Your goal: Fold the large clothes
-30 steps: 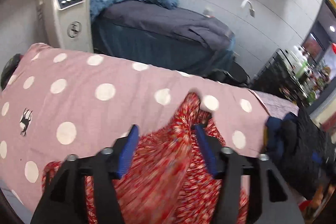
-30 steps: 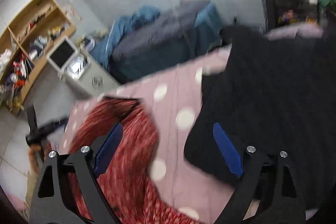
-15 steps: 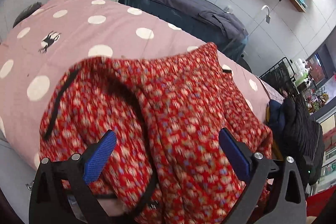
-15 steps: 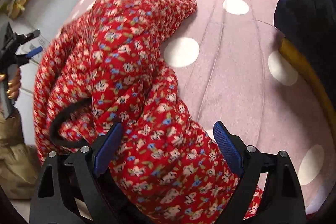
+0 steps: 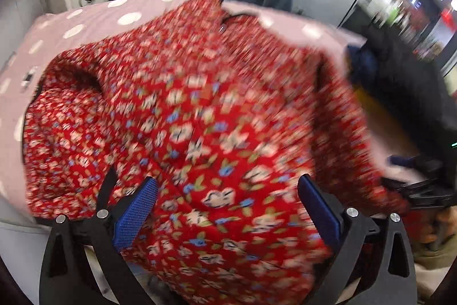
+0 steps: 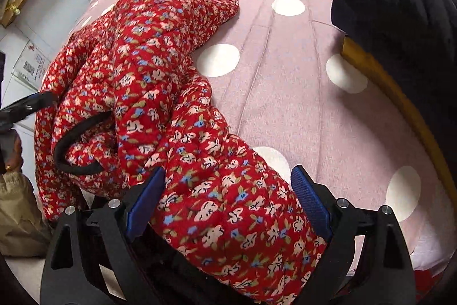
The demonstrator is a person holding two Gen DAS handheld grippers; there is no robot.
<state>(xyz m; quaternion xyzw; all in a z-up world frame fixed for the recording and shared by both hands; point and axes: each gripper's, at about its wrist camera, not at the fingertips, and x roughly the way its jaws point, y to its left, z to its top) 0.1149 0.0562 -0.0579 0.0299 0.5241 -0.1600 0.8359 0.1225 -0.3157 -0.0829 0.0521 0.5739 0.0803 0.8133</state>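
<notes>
Right gripper (image 6: pixel 228 202) fingers spread wide, a padded fold of the red floral jacket (image 6: pixel 137 70) between them, pads not pressing. Left gripper (image 5: pixel 228 207) same: fingers released, jacket bulging between them, frame blurred. Jacket lies crumpled on the pink polka-dot bed (image 6: pixel 285 93). Black garment (image 6: pixel 400 5) beyond, at the bed's far-right edge.
</notes>
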